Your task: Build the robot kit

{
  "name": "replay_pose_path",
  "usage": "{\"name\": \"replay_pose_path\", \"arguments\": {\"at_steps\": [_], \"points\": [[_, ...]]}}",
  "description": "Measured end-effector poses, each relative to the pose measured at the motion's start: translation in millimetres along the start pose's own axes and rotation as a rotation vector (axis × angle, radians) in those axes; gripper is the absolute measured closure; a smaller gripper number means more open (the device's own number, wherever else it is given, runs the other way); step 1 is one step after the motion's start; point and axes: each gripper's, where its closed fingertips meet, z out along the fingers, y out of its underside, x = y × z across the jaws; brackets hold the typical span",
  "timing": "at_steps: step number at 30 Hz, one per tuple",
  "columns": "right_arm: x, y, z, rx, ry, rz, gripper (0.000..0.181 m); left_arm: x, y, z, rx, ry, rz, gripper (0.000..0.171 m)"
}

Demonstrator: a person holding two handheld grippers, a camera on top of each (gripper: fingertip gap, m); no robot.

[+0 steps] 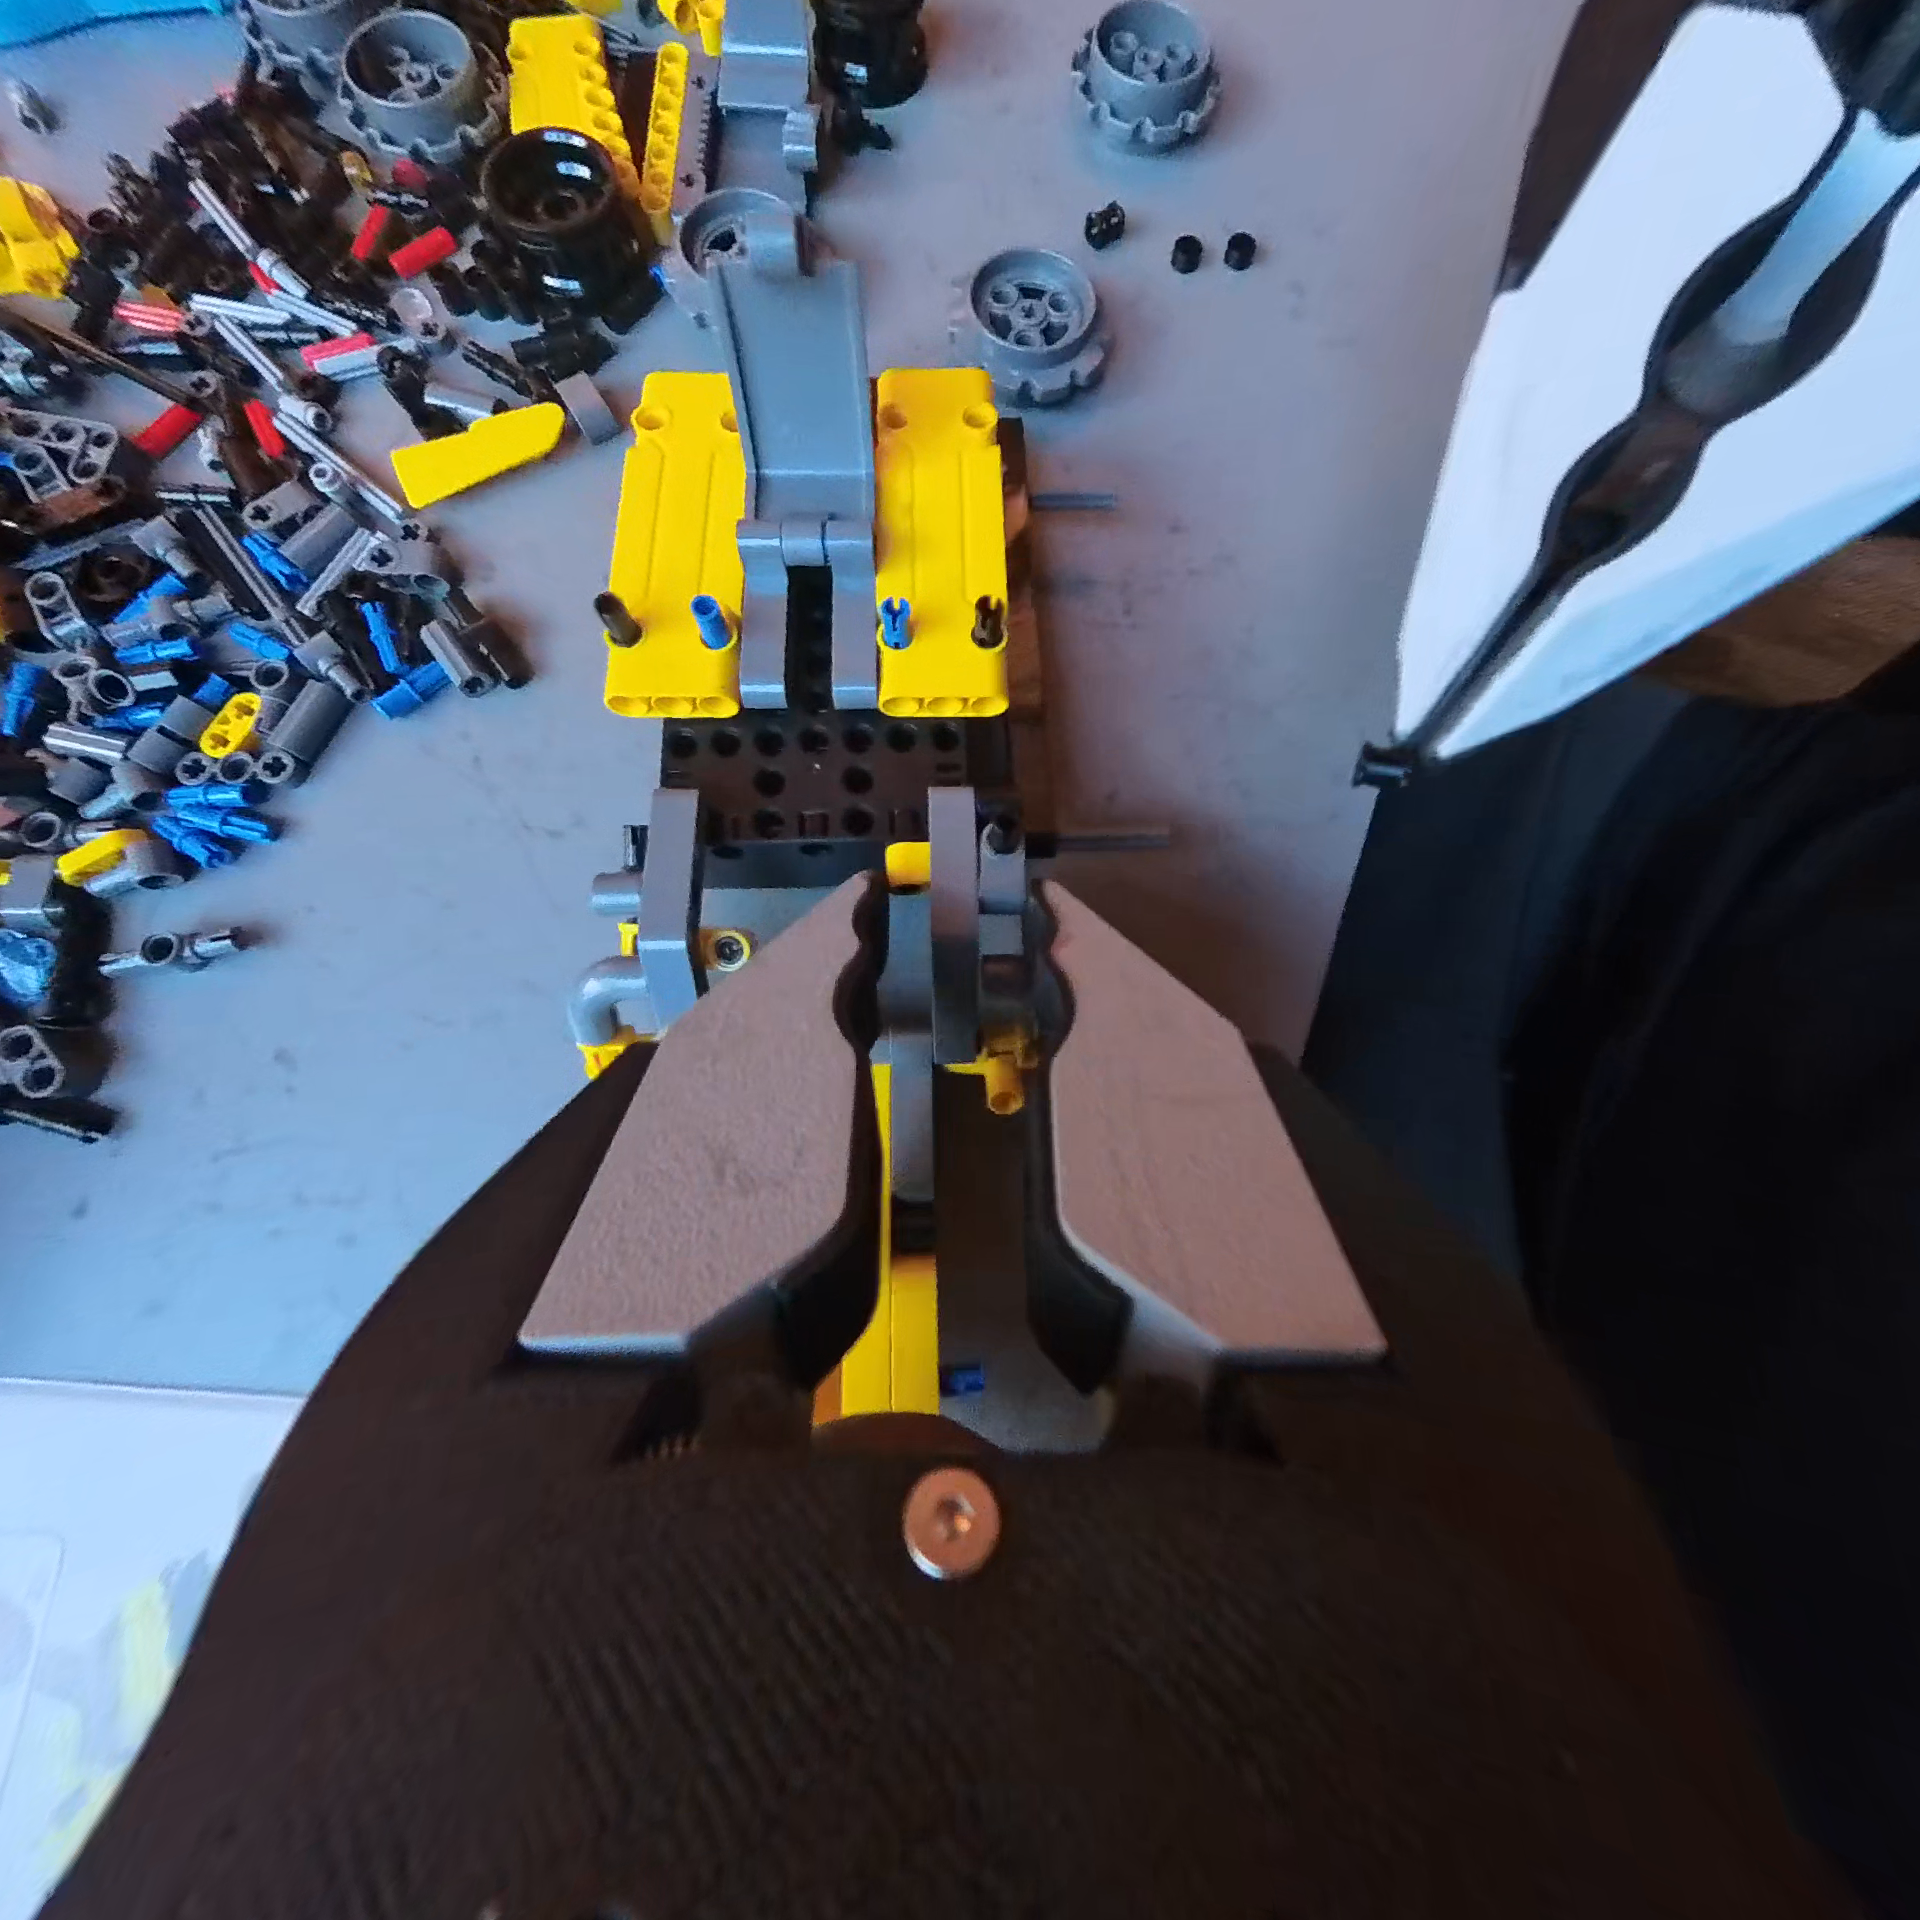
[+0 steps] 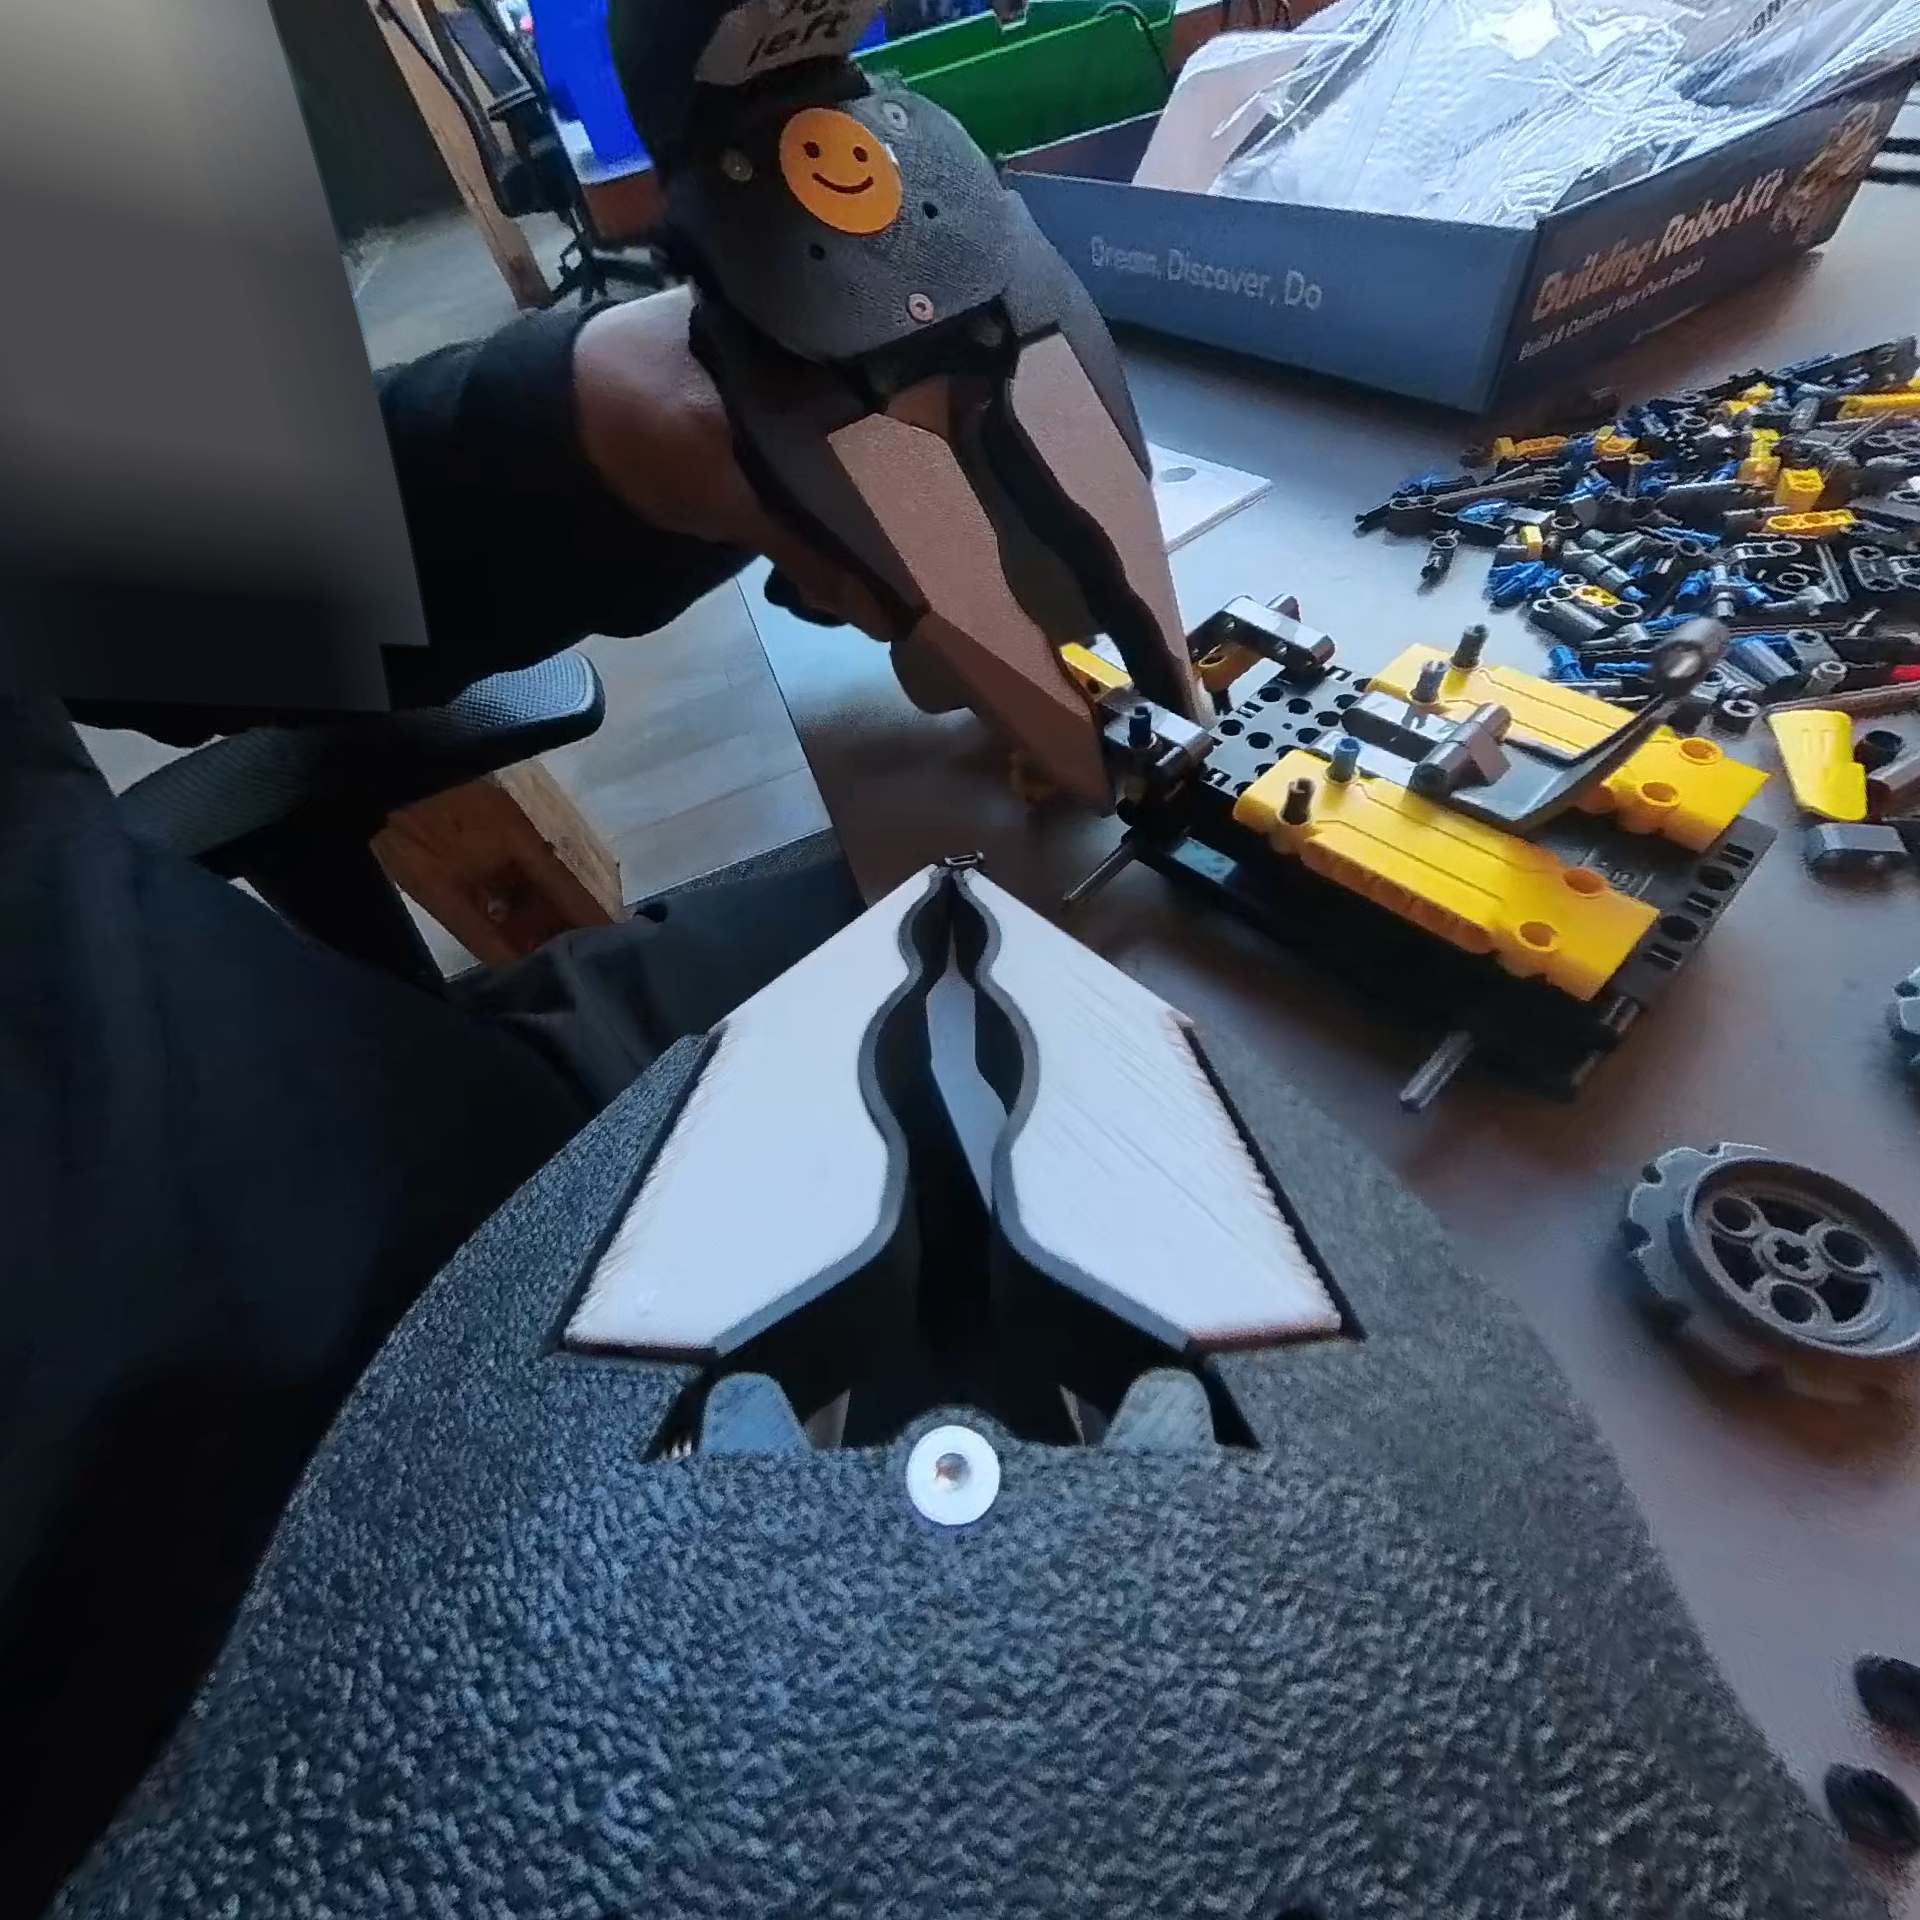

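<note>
The left gripper (image 1: pixel 951 914) clamps the grey end of a blocky yellow-and-black brick model (image 1: pixel 821 582) near the worktop (image 1: pixel 312 1143) edge. The right gripper (image 2: pixel 961 868) pinches a tiny black pin (image 2: pixel 961 860).

Soft, even daylight fills both views. The glossy black plastic wheel (image 1: pixel 556 197) catches white glare; behind it, the loose parts smear toward the frame edge. The grey tabletop (image 1: pixel 364 1039) below it shows only faint shadows. Fisheye distortion bends the blue cardboard box (image 2: pixel 1351 270), and a blur patch covers the corner far left of it.
</note>
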Motion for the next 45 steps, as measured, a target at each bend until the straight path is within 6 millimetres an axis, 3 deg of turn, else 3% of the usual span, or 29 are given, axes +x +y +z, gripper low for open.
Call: {"name": "replay_pose_path", "arguments": {"at_steps": [3,11,20,29,33,36,45], "points": [[-3,4,2,0.009,0.006,-0.018,0.181,8,3,5,-0.012,0.104,-0.054,0.138],[1,12,3,0.014,0.017,-0.024,0.181,9,2,6,0.022,0.172,-0.092,0.145],[-24,12,9,0.085,-0.044,-0.083,0.181,25,12,-9,0.032,0.3,-0.114,0.147],[-27,22,22,0.043,-0.067,-0.09,0.181,30,22,-17,0.018,0.288,-0.07,0.146],[-28,24,23,0.035,-0.066,-0.102,0.181,35,27,-11,-0.041,0.252,-0.029,0.126],[-28,25,22,0.035,-0.063,-0.106,0.181,33,27,-8,-0.051,0.206,0.002,0.138],[-31,24,20,0.048,-0.048,-0.141,0.181,38,27,-11,-0.033,0.271,0.013,0.141]]}}
